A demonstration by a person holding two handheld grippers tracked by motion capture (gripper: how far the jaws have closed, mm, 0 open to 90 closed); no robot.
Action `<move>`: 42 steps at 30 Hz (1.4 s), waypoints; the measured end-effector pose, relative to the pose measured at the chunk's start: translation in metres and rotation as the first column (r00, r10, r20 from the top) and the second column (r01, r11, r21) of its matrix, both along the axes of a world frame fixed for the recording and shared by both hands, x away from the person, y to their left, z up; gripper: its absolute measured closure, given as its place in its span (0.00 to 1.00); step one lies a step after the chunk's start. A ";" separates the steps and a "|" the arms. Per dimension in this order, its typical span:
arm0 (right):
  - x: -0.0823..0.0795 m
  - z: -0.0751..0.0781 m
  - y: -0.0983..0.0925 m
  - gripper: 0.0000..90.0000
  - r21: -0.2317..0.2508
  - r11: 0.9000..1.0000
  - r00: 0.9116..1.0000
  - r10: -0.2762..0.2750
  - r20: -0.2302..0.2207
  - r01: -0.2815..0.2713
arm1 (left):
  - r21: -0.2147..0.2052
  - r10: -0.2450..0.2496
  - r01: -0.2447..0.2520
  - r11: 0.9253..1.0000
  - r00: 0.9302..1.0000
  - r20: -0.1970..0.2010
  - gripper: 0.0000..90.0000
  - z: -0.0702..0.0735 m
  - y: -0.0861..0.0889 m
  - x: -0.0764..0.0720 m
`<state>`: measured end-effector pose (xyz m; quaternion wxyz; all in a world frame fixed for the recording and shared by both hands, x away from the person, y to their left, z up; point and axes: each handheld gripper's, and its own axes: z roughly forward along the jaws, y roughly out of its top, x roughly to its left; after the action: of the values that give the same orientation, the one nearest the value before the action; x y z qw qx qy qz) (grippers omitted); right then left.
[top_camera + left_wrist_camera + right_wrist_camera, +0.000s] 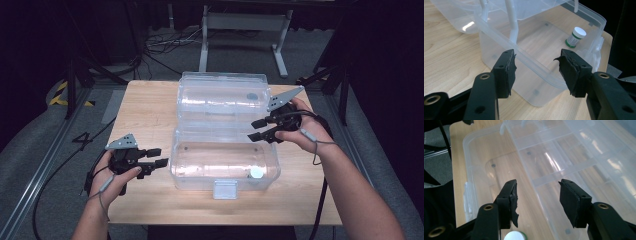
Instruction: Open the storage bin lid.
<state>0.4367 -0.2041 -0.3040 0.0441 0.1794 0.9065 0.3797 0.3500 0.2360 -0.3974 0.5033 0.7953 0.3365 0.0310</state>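
Both grippers are standing released, nothing between their pads. The right gripper [260, 130] is hovering over the hinge line of the clear plastic box [225, 170], its fingers [510, 195] straddling the rim beside the laid-back lid [222, 97]. A small white-capped bottle [576, 37] is standing inside, just below them. The left gripper [155, 162] is waiting just outside the box's end wall, likely positioned to steady it.

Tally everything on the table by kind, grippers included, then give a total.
Clear plastic box, lid open: 1
Small white-capped bottle inside it: 1
Hand-held grippers, left gripper and right gripper: 2
Total: 4
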 end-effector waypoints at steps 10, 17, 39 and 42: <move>0.014 0.009 0.006 0.60 0.057 0.997 0.999 -0.049 0.009 0.049 | 0.003 -0.014 0.014 1.000 1.000 -0.002 0.52 0.000 -0.003 -0.003; 0.025 0.017 0.016 0.63 0.091 0.994 0.997 -0.064 0.032 0.061 | 0.007 -0.012 0.012 1.000 1.000 0.001 0.52 0.000 -0.005 -0.009; 0.062 0.003 0.037 0.72 0.092 0.989 0.993 -0.119 0.024 0.116 | 0.004 -0.068 0.068 0.998 0.998 0.008 0.52 0.003 -0.021 -0.010; 0.062 0.002 0.038 0.73 0.082 0.990 0.993 -0.116 0.020 0.114 | 0.005 -0.070 0.070 0.998 0.998 0.007 0.51 0.003 -0.023 -0.010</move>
<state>0.4990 -0.1660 -0.3019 0.0699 0.2280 0.8780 0.4151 0.3405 0.2133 -0.3948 0.5032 0.8077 0.3068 0.0172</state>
